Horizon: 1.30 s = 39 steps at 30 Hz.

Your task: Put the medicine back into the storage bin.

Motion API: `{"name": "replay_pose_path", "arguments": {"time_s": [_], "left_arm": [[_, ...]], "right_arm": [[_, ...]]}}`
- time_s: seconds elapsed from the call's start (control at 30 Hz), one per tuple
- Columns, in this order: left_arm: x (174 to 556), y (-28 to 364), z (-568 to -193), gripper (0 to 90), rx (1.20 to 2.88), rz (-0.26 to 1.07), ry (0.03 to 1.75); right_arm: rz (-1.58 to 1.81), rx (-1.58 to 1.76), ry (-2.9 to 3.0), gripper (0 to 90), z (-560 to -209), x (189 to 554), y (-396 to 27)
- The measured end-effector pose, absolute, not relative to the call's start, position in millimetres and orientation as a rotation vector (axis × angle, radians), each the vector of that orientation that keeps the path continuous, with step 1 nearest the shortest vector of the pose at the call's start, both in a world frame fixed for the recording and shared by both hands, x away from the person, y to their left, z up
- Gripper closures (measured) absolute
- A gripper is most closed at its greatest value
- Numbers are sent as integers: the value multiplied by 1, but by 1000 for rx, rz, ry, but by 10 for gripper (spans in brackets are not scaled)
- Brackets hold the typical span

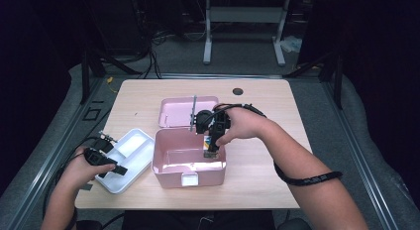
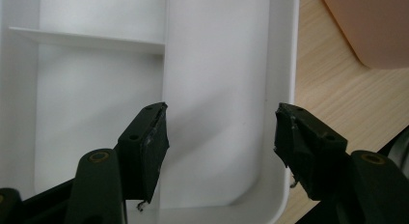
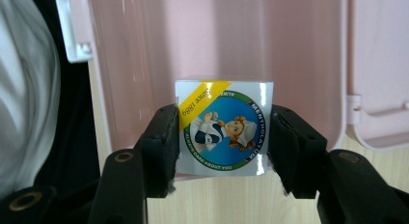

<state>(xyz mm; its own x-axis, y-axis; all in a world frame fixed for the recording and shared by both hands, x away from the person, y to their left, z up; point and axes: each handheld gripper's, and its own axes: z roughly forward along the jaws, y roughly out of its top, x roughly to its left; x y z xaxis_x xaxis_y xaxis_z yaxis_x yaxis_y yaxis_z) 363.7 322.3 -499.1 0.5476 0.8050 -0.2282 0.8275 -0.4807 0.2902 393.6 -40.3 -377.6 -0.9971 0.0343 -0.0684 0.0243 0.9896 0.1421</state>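
My right hand-held gripper (image 3: 223, 137) clamps a small square white box with a blue round label (image 3: 223, 128) above the open pink plastic case (image 1: 188, 163). Next I judge it needs lowering inside, then letting go. My left hand-held gripper (image 2: 219, 142) gapes empty over the white plastic tray (image 2: 282, 64) beside that case.

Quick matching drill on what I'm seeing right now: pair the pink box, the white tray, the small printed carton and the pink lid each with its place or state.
Things:
1. pink box
2. white tray
3. small printed carton
4. pink lid

Places or states:
A. clamped between the jaws of the right gripper
B. lying flat on the table behind the box
C. under the open left gripper, left of the box
D. open, in the middle of the table, with the carton held above it

Pairs: 1-D, 2-C, 3-A, 4-B
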Motion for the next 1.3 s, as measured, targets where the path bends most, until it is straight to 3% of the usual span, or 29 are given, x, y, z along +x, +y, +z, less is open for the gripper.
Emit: {"name": "replay_pose_path", "arguments": {"time_s": [0.33, 1.3], "left_arm": [[364, 322, -501, 365, 2427, -93, 1336], [364, 319, -502, 365, 2437, -102, 1326]], "right_arm": [[150, -107, 3072, 468, -394, 393, -29], [144, -3, 3125, 461, -451, 408, -20]]}}
